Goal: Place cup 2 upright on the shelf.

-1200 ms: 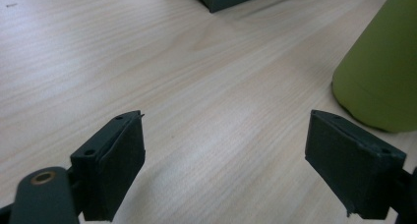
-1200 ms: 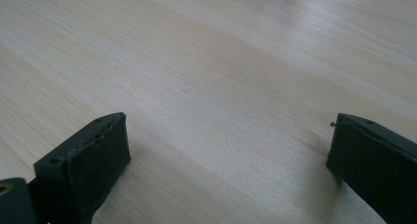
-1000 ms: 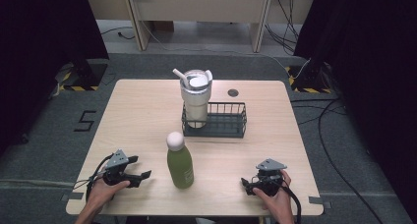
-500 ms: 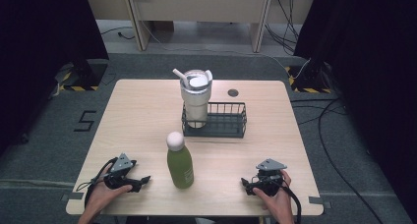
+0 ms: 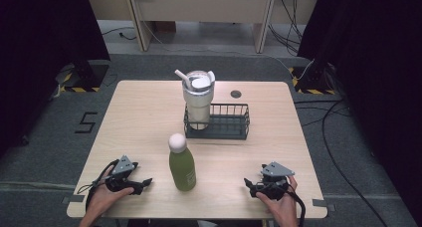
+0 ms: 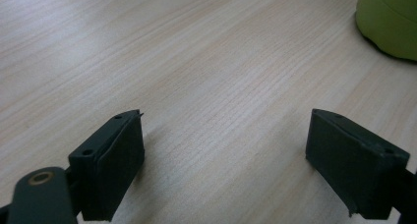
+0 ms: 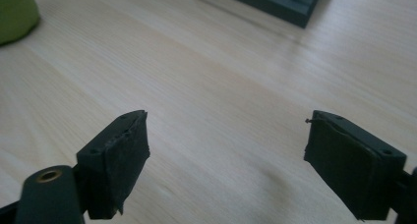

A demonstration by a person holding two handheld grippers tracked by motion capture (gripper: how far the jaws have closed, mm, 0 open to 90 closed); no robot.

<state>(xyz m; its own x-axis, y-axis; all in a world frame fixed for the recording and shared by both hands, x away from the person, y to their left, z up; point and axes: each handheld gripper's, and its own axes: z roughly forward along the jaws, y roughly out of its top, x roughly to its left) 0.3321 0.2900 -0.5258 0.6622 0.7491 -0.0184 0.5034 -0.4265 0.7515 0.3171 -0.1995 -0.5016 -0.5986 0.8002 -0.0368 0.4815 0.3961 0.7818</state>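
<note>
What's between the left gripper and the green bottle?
Nothing: bare wood. In the high view the left gripper points at the green bottle across bare table. The left gripper view shows plain wood between its open jaws and the bottle's base.

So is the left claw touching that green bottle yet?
Apart. In the high view, bare table lies between the left claw and the green bottle; the left gripper view shows open jaws with only wood between them.
</note>
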